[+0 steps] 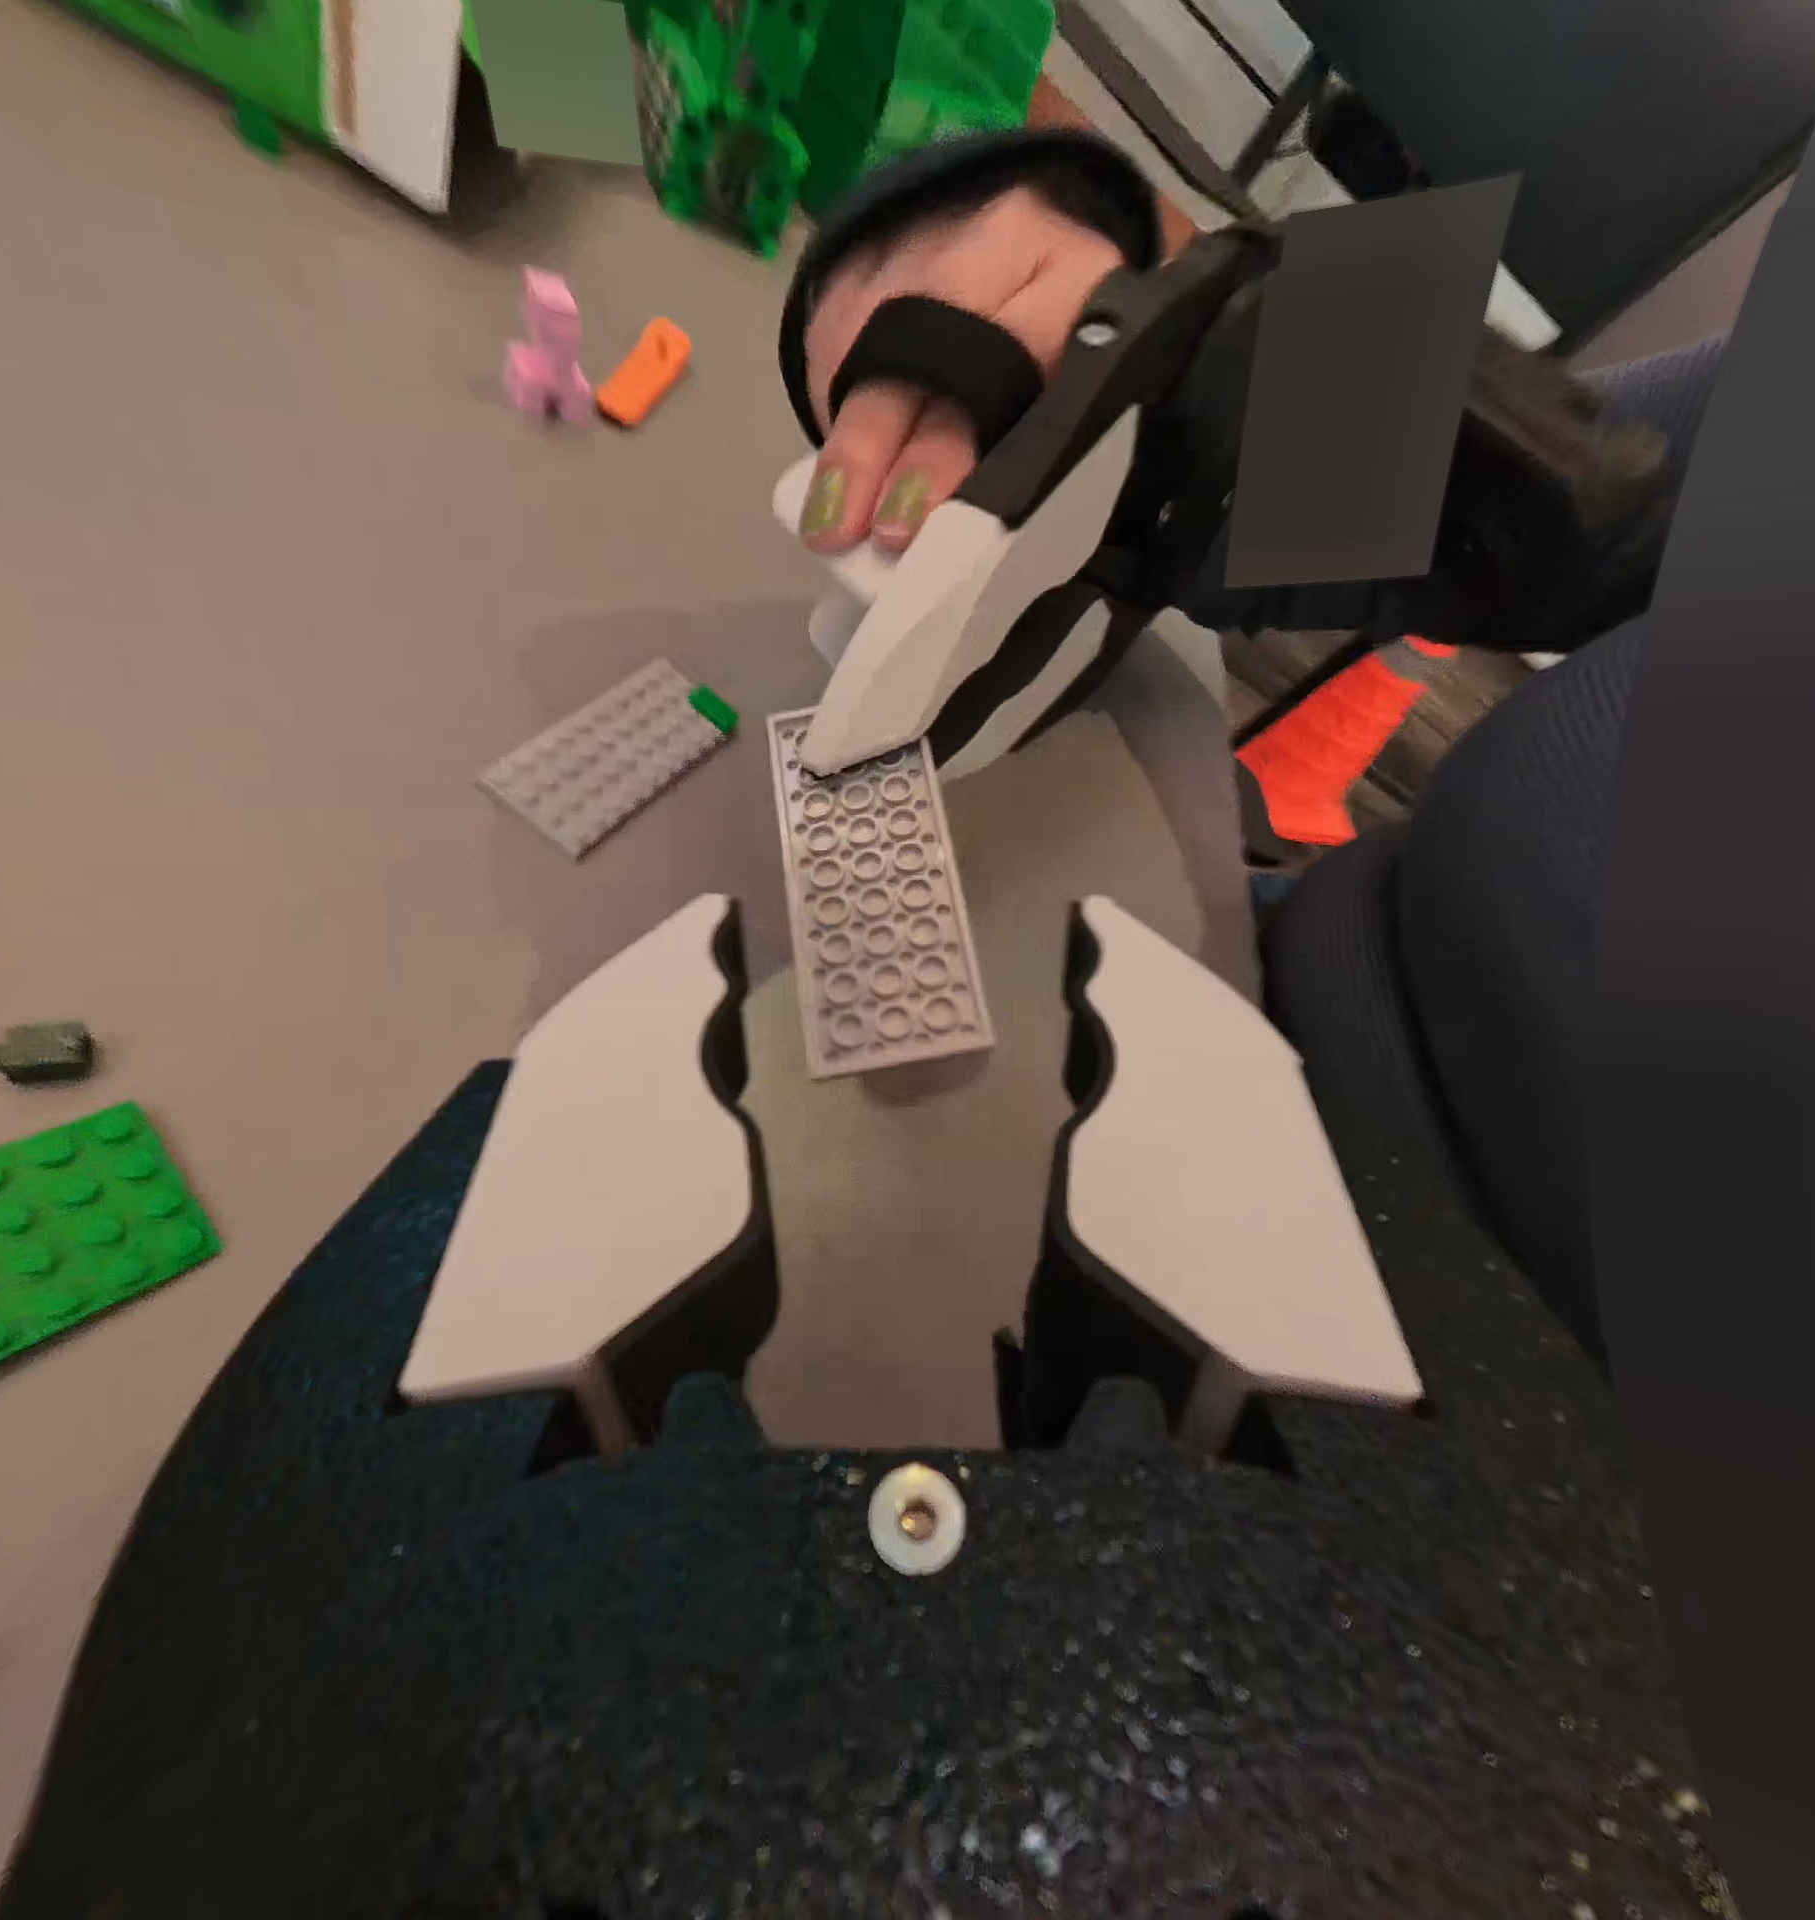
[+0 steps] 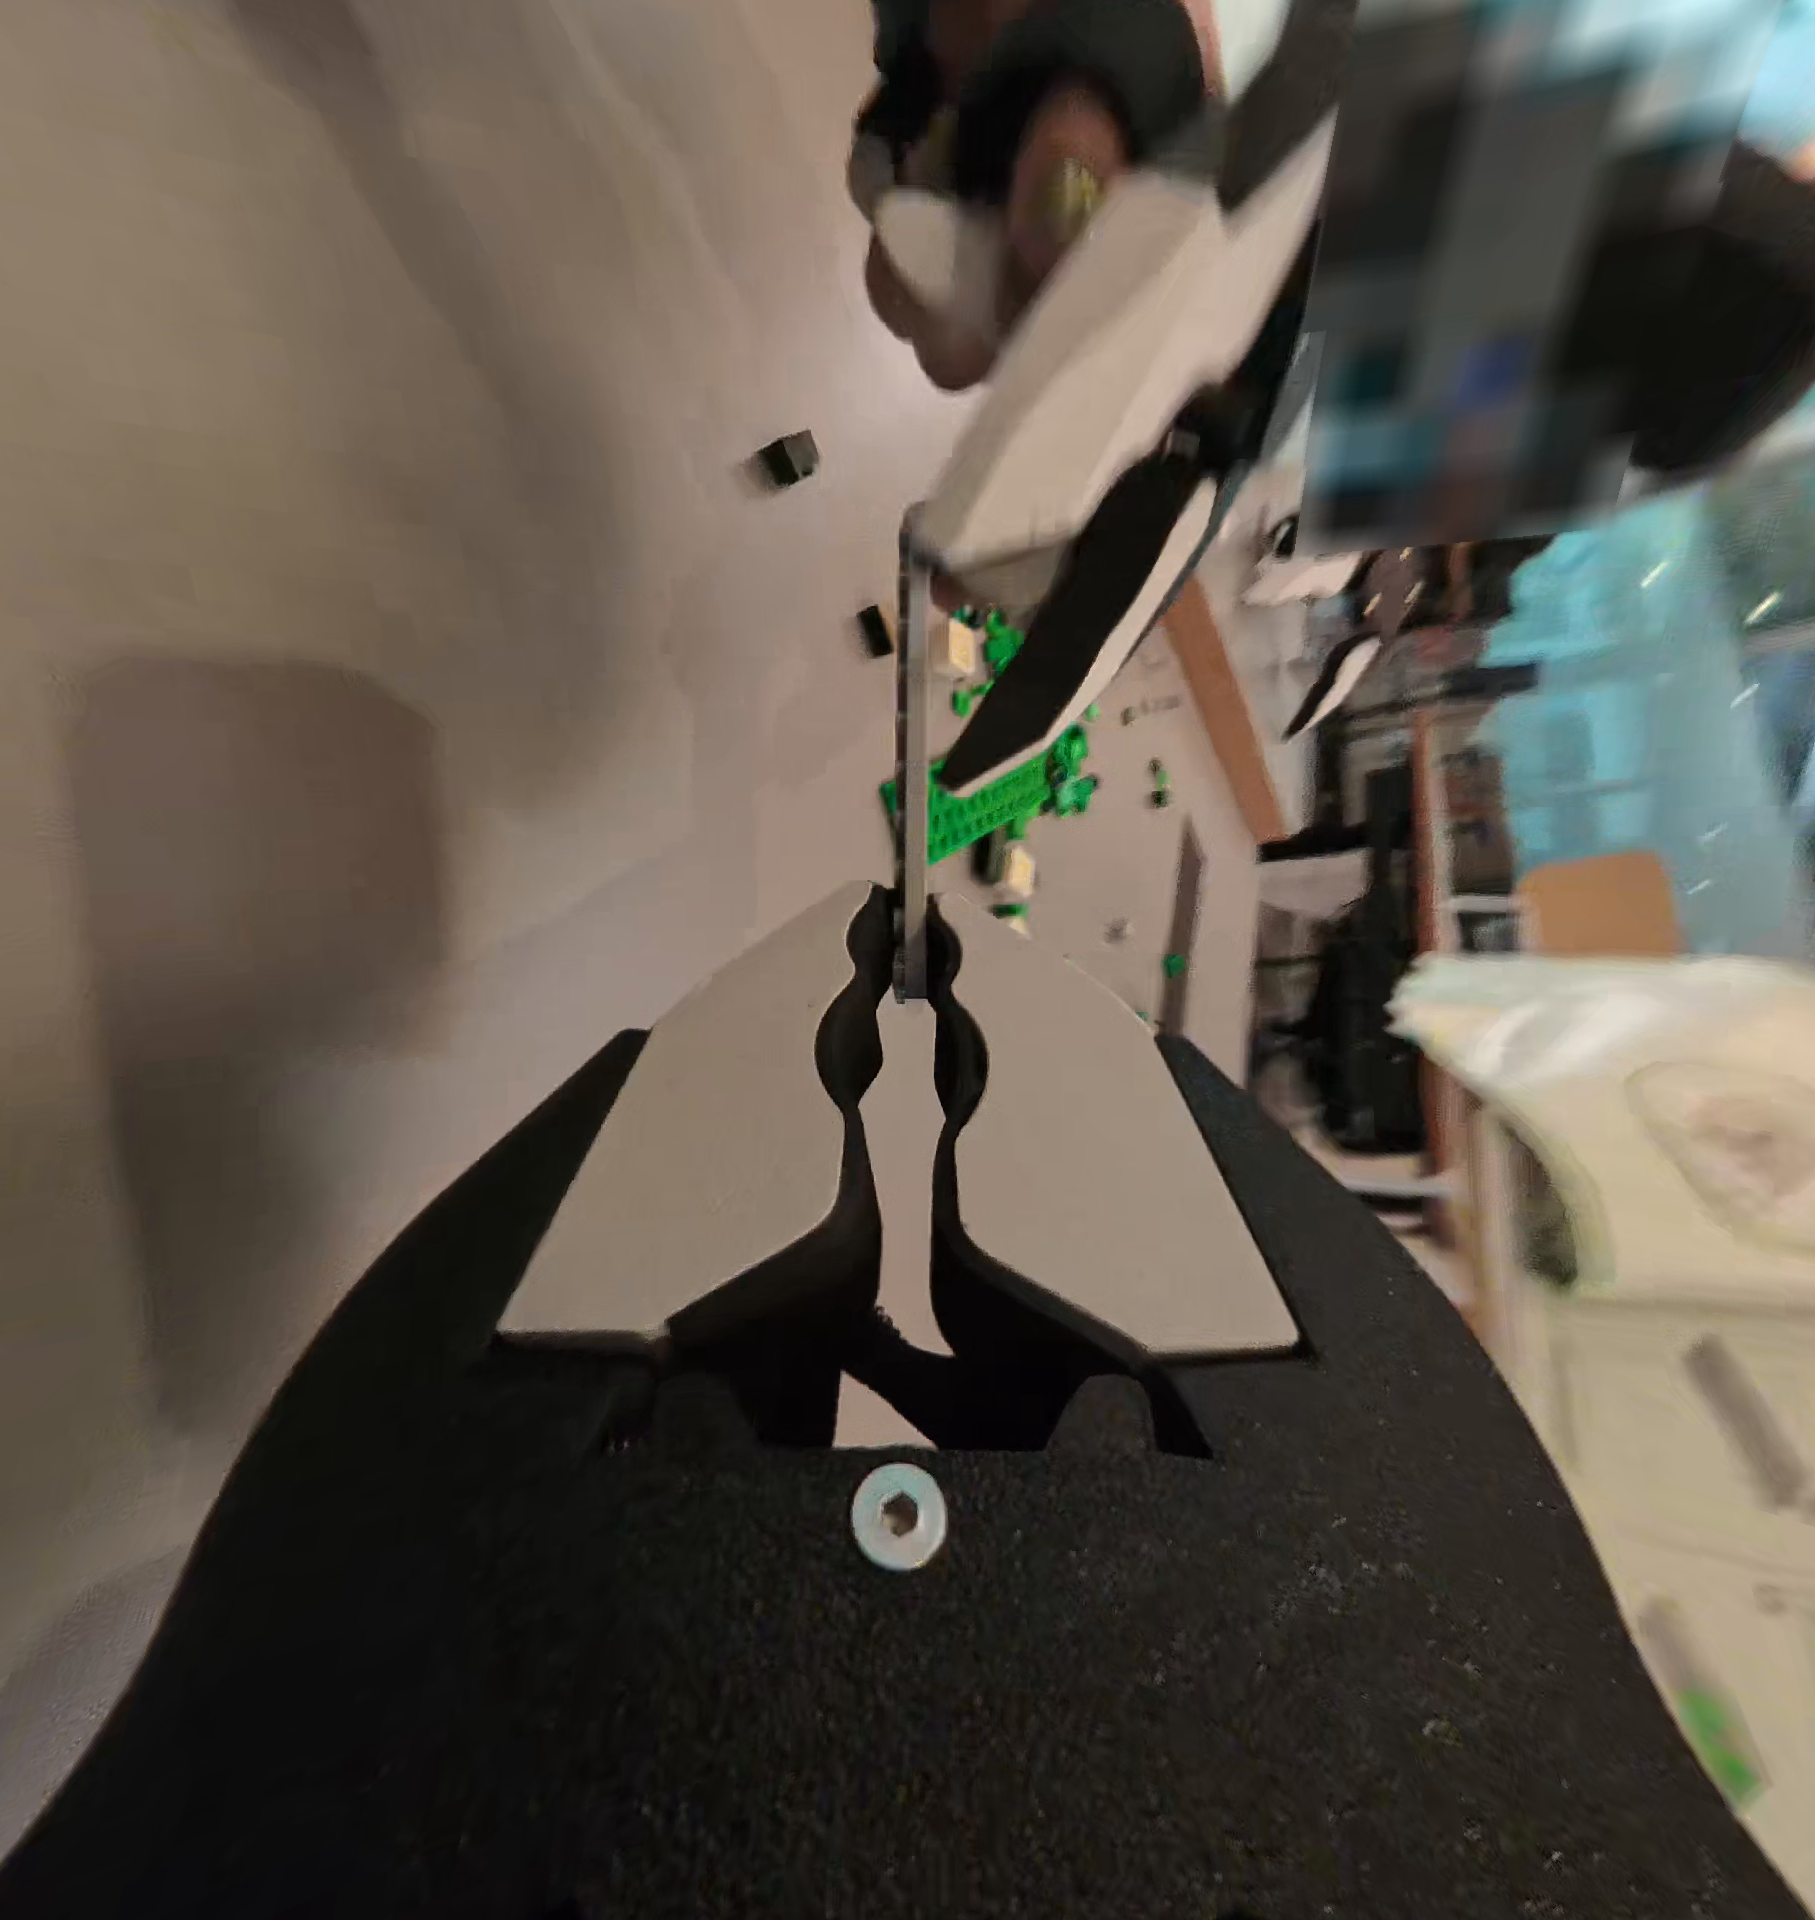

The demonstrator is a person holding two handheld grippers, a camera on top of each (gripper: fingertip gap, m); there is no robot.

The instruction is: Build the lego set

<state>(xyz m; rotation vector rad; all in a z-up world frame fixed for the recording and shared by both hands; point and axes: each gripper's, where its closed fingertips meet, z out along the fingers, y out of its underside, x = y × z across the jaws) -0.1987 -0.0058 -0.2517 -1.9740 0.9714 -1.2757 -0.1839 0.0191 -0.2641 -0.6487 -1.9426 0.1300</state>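
Grey plate: a long grey lego plate [image 1: 882,902] is held up off the worktop, its hollow underside turned toward the left wrist view; in the right wrist view it shows edge-on as a thin dark strip [image 2: 915,790].
Right claw: the right claw [image 2: 908,940] is pinching one short end of that plate between its tips; from the left wrist view it [image 1: 867,743] comes in from above and grips the plate's far end.
Left claw: the left claw [image 1: 903,920] is spread wide, its white fingers [image 1: 612,1143] on either side of the plate's near end without touching it. In the right wrist view it [image 2: 929,665] is blurred at the plate's far end.
Hand: a person's hand [image 1: 944,343] in a black strap works the right claw's handle.
Second grey plate: a wider grey plate [image 1: 602,753] lies studs-up on the worktop just left of the held one, a small green brick [image 1: 714,709] at its corner.
Green plate: a bright green plate [image 1: 51,1236] lies flat near the left edge, with a small dark piece [image 1: 43,1049] near it.
Farther back: a pink figure [image 1: 544,353] stands just beside an orange piece [image 1: 645,371]; a green build [image 1: 737,114] stands behind them, blurred.
Worktop: pale beige surface [image 1: 207,571].
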